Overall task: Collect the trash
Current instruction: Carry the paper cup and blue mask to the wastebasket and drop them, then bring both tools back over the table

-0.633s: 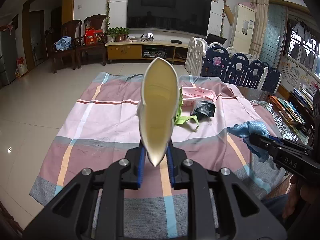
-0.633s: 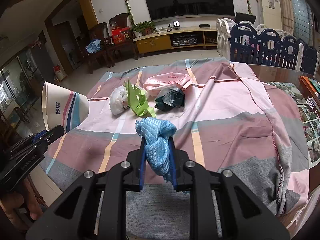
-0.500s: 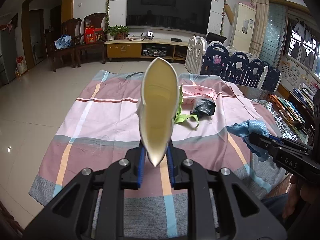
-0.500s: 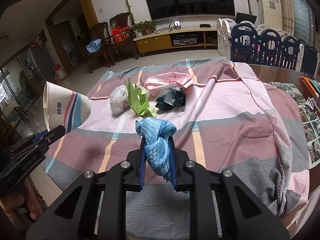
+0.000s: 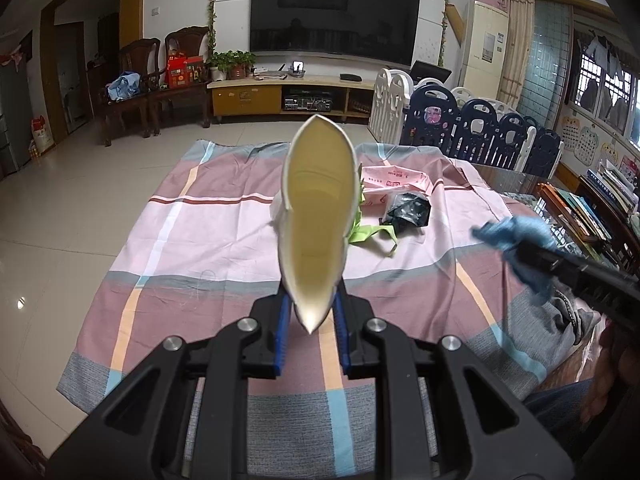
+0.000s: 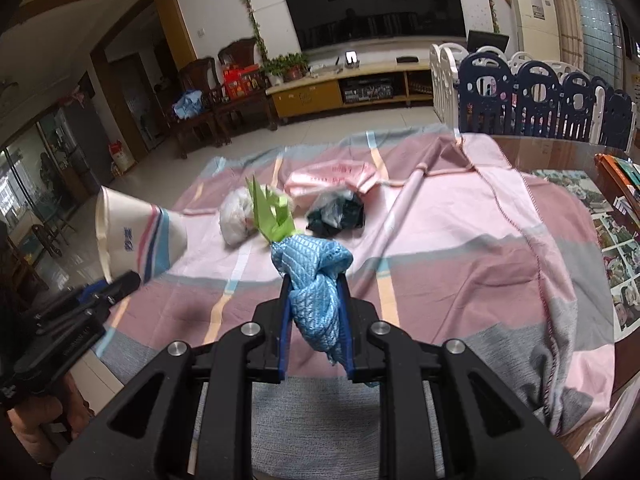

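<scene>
Right hand-held gripper has swung its blue rag leftward toward the paper cup – two pieces in hand.
Left hand-held gripper is clenched on the squashed cup; on the tabletop's checked cloth lie a white wad, green paper, black bag and pink bag – uncollected.

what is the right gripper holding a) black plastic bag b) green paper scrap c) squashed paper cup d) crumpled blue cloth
d: the right gripper is clamped on the crumpled blue cloth, while the paper cup sits in the left gripper and the black bag and green scrap lie on the sheet.
</scene>
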Available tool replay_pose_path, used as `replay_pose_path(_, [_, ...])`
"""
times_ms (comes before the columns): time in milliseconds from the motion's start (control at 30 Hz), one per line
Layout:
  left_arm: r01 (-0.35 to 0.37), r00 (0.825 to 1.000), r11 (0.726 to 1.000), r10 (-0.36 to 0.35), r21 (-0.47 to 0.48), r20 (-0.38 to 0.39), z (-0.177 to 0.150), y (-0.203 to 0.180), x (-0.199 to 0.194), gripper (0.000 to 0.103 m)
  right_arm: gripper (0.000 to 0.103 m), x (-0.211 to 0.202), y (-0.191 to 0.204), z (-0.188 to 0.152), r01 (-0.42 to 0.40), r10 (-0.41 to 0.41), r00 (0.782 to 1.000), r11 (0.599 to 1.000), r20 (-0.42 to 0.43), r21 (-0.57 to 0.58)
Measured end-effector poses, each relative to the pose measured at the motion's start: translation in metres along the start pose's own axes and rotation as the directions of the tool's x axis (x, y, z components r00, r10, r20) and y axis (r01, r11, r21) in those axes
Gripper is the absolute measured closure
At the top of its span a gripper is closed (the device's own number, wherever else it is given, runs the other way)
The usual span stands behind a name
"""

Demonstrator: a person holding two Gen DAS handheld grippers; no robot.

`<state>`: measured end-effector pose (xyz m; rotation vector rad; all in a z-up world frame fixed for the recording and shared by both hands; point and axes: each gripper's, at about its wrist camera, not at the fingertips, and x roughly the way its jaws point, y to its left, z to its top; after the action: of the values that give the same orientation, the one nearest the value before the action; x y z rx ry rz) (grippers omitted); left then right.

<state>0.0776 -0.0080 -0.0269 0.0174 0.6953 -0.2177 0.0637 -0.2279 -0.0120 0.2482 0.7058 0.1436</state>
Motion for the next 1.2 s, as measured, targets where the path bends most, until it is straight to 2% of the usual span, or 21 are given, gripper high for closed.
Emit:
replay_pose_path(67, [0.005,1.000,1.000,-0.005,-0.007,-0.005,0.000,0.001,0.002,0.083,0.083,-0.025,-0.011,0.010,0.010,-0.010,0.998,1.000,0.059,-0.005])
replay_pose_path(167, [0.010,1.000,1.000,-0.010,0.004,-0.006,-0.001,0.000,0.002,0.083,0.082,-0.084,-0.044,0.023,0.053,-0.053,0.987,0.999,0.152,0.006])
replay_pose_path(300, [0.026,1.000,0.999,-0.026,0.026,-0.002,-0.003,-0.006,0.001,0.083,0.081,-0.165,-0.106,0.011,0.198,-0.202,0.958,0.979,0.203,0.042])
replay_pose_path(400, [0.042,0.999,0.997,-0.042,0.058,-0.001,-0.005,-0.016,0.000,0.083,0.080,-0.200,-0.152,-0.024,0.318,-0.326,0.931,0.945,0.162,0.073])
replay_pose_path(433, [0.053,0.999,0.996,-0.054,0.067,-0.001,-0.005,-0.019,0.001,0.082,0.075,-0.209,-0.169,-0.042,0.366,-0.374,0.917,0.927,0.138,0.084])
replay_pose_path(533, [0.147,0.989,0.984,-0.148,0.103,-0.006,-0.006,-0.036,-0.001,0.082,0.040,-0.212,-0.208,-0.092,0.482,-0.485,0.874,0.873,0.038,0.068])
replay_pose_path(567, [0.178,0.984,0.976,-0.178,0.126,-0.004,-0.006,-0.047,-0.003,0.082,0.035,-0.211,-0.223,-0.111,0.506,-0.507,0.862,0.859,-0.005,0.077])
replay_pose_path(633, [0.235,0.971,0.957,-0.237,0.172,-0.010,-0.006,-0.073,-0.013,0.082,0.035,-0.210,-0.248,-0.139,0.540,-0.533,0.841,0.833,-0.086,0.121])
replay_pose_path(667, [0.280,0.959,0.942,-0.282,0.188,-0.014,-0.004,-0.092,-0.022,0.082,0.035,-0.218,-0.256,-0.149,0.550,-0.540,0.835,0.822,-0.105,0.151])
replay_pose_path(733, [0.365,0.930,0.906,-0.367,0.215,-0.031,0.000,-0.129,-0.039,0.082,0.034,-0.244,-0.259,-0.153,0.527,-0.532,0.846,0.818,-0.047,0.230])
replay_pose_path(833, [0.490,0.870,0.822,-0.483,0.291,-0.103,-0.001,-0.211,-0.063,0.080,0.031,-0.282,-0.251,-0.138,0.514,-0.553,0.830,0.809,0.075,0.286])
replay_pose_path(900, [0.585,0.810,0.740,-0.554,0.332,-0.190,-0.008,-0.273,-0.075,0.079,0.029,-0.303,-0.241,-0.117,0.497,-0.552,0.820,0.819,0.154,0.289])
replay_pose_path(933, [0.642,0.766,0.690,-0.595,0.334,-0.243,-0.014,-0.305,-0.080,0.079,0.028,-0.309,-0.237,-0.105,0.492,-0.551,0.814,0.822,0.183,0.286])
replay_pose_path(1000, [0.715,0.699,0.617,-0.641,0.328,-0.316,-0.030,-0.350,-0.086,0.076,0.026,-0.329,-0.230,-0.085,0.487,-0.552,0.797,0.827,0.244,0.280])
replay_pose_path(1033, [0.736,0.677,0.593,-0.649,0.328,-0.346,-0.037,-0.369,-0.086,0.073,0.024,-0.337,-0.226,-0.077,0.483,-0.550,0.791,0.830,0.267,0.279])
replay_pose_path(1067, [0.749,0.662,0.575,-0.641,0.329,-0.388,-0.046,-0.392,-0.083,0.050,0.023,-0.344,-0.221,-0.070,0.477,-0.545,0.788,0.835,0.288,0.274])
replay_pose_path(1100, [0.748,0.663,0.576,-0.625,0.330,-0.412,-0.052,-0.404,-0.079,0.035,0.023,-0.347,-0.217,-0.065,0.475,-0.542,0.786,0.838,0.298,0.270])
replay_pose_path(1133, [0.732,0.680,0.592,-0.606,0.337,-0.413,-0.057,-0.412,-0.076,0.021,0.022,-0.350,-0.212,-0.061,0.473,-0.539,0.785,0.840,0.304,0.266])
replay_pose_path(1167, [0.699,0.714,0.623,-0.582,0.351,-0.388,-0.059,-0.414,-0.073,0.019,0.021,-0.351,-0.210,-0.058,0.469,-0.533,0.790,0.844,0.304,0.260])
replay_pose_path(1200, [0.673,0.738,0.648,-0.560,0.356,-0.377,-0.060,-0.412,-0.069,0.019,0.021,-0.349,-0.206,-0.056,0.462,-0.521,0.800,0.852,0.297,0.247])
